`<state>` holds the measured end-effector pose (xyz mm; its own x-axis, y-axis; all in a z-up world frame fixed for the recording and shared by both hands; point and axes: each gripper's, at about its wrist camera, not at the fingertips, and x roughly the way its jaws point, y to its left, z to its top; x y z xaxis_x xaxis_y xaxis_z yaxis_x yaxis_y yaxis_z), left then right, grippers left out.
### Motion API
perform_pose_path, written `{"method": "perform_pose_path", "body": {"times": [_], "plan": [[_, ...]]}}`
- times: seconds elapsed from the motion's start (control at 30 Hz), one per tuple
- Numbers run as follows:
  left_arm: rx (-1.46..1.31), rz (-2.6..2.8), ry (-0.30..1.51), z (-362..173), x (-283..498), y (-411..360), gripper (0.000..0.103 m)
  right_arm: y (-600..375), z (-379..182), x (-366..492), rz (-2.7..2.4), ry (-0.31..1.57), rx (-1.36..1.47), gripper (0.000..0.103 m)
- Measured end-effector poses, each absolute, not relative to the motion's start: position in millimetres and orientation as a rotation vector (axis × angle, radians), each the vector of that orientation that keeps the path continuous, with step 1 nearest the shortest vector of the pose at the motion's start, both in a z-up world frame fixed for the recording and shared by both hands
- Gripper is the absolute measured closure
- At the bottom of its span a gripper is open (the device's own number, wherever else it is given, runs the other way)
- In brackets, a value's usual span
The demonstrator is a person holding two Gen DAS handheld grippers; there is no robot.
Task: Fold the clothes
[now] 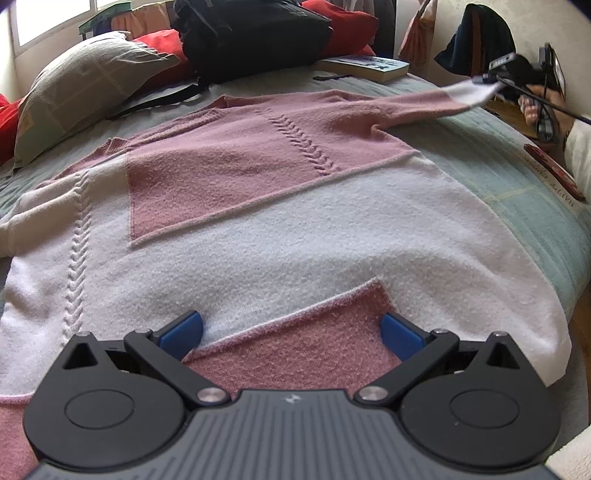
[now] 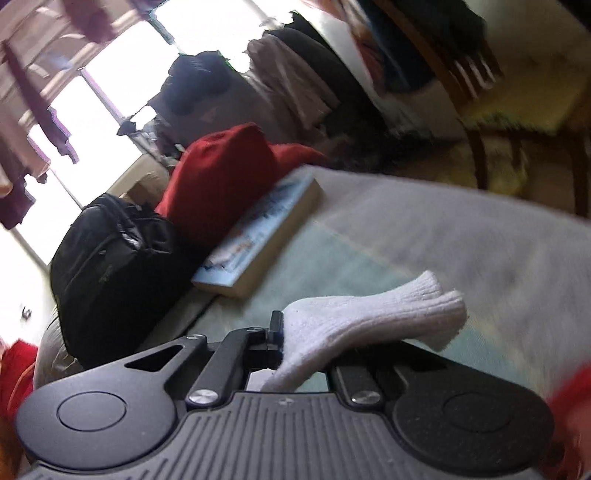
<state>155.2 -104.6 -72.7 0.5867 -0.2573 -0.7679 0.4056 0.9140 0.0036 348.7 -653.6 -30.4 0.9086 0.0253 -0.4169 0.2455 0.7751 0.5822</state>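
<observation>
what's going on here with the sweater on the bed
A person is folding a pink and white sweater spread flat on a bed. The right claw is shut on the white cuff of one sleeve, holding it stretched out and lifted off the bed. The left claw hangs open over the sweater's hem, gripping nothing. A backpack, a book and pillows sit at the far end.
</observation>
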Motion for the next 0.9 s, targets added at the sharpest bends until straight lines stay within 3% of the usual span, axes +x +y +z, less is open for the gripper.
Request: {"method": "perform_pose_path", "body": {"times": [0.13, 0.47, 0.53, 0.9], "plan": [[0.193, -0.381, 0.863, -72, 155, -106, 0.001, -660, -24, 360, -0.104, 0.406, 0.620, 0.096], [0.197, -0.385, 0.864, -72, 157, -107, 0.001, -692, -74, 344, -0.241, 0.512, 0.674, 0.092], [0.196, -0.385, 0.863, -71, 157, -107, 0.001, -695, -69, 342, -0.297, 0.511, 0.650, 0.068], [0.216, -0.403, 0.834, -63, 148, -109, 0.001, -672, -21, 318, -0.319, 0.563, 0.522, 0.035]]}}
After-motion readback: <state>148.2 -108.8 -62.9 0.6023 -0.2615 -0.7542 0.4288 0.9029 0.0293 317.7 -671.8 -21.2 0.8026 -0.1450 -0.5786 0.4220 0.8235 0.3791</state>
